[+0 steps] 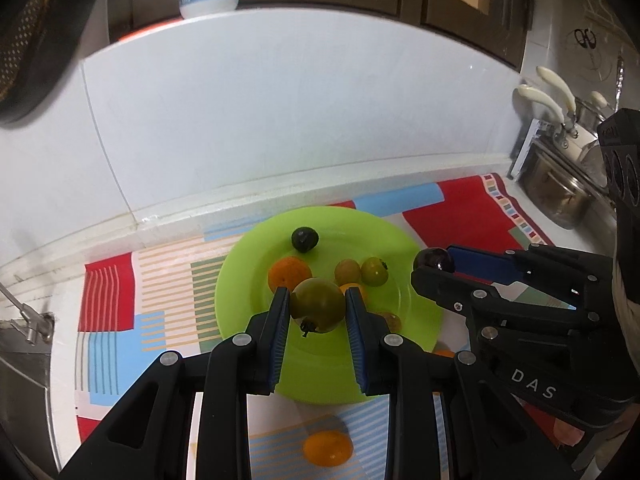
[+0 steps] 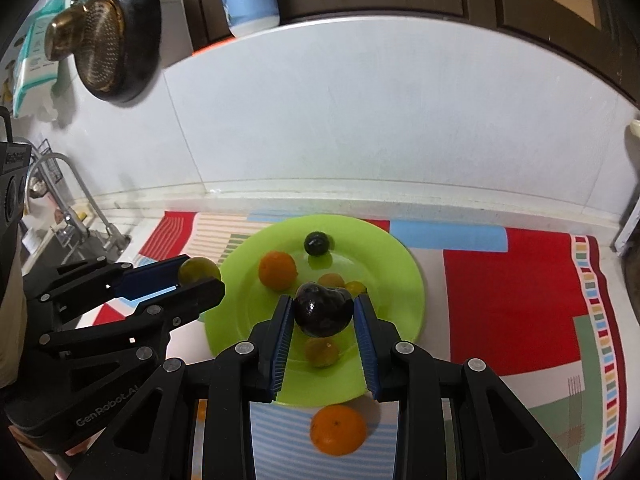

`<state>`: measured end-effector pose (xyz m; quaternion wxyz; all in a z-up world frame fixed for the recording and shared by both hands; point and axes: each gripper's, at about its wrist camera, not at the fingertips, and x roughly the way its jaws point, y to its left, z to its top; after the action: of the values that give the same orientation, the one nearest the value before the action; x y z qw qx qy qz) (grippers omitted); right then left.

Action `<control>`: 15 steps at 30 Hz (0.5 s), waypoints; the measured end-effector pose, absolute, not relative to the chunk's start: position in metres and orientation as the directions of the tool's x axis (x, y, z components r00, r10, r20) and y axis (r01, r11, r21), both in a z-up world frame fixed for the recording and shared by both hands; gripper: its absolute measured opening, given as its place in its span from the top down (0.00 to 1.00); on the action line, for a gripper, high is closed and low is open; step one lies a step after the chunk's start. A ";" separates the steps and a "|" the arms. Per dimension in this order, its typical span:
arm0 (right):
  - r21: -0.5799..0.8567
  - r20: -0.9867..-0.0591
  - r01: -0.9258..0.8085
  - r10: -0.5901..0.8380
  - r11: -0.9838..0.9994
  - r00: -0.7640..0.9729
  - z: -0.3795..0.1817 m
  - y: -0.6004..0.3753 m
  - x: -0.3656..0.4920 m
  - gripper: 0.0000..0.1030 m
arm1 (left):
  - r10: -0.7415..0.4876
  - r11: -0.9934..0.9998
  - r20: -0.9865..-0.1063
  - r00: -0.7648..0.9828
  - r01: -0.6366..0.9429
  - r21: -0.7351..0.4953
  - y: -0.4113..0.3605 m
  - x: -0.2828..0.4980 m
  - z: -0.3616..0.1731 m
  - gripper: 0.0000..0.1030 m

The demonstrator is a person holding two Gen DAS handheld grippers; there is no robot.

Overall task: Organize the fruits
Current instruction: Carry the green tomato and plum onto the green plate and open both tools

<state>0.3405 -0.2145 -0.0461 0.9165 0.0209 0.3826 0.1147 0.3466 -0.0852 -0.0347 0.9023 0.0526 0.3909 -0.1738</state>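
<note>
Green-brown fruit (image 1: 317, 305) sits clamped in the left gripper (image 1: 317, 308) jaws above the lime plate (image 1: 248, 280); the right gripper (image 2: 323, 314) jaws clamp a dark plum (image 2: 323, 312) over that plate. One orange (image 2: 338, 429) lies off the plate on the patterned cloth (image 2: 500, 292).

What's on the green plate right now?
On the green plate: an orange, a dark round fruit and several small yellow-green fruits. The held green tomato and dark plum cover some of it.
</note>
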 end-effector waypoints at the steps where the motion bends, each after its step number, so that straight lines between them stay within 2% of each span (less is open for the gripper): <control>1: 0.131 -0.700 -0.193 0.229 0.972 0.676 -0.049 -0.215 0.343 0.69 | -0.273 0.934 -0.728 0.629 0.355 -0.043 -0.086 0.349 -0.038 0.73; 15: 0.155 -0.745 -0.182 0.236 0.971 0.624 -0.083 -0.222 0.370 0.69 | -0.269 0.933 -0.775 0.571 0.355 -0.062 -0.093 0.377 -0.071 0.73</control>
<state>0.3703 -0.2219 -0.0827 0.9006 0.0323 0.4177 0.1161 0.3774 -0.0932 -0.0712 0.8849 0.0502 0.4281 -0.1765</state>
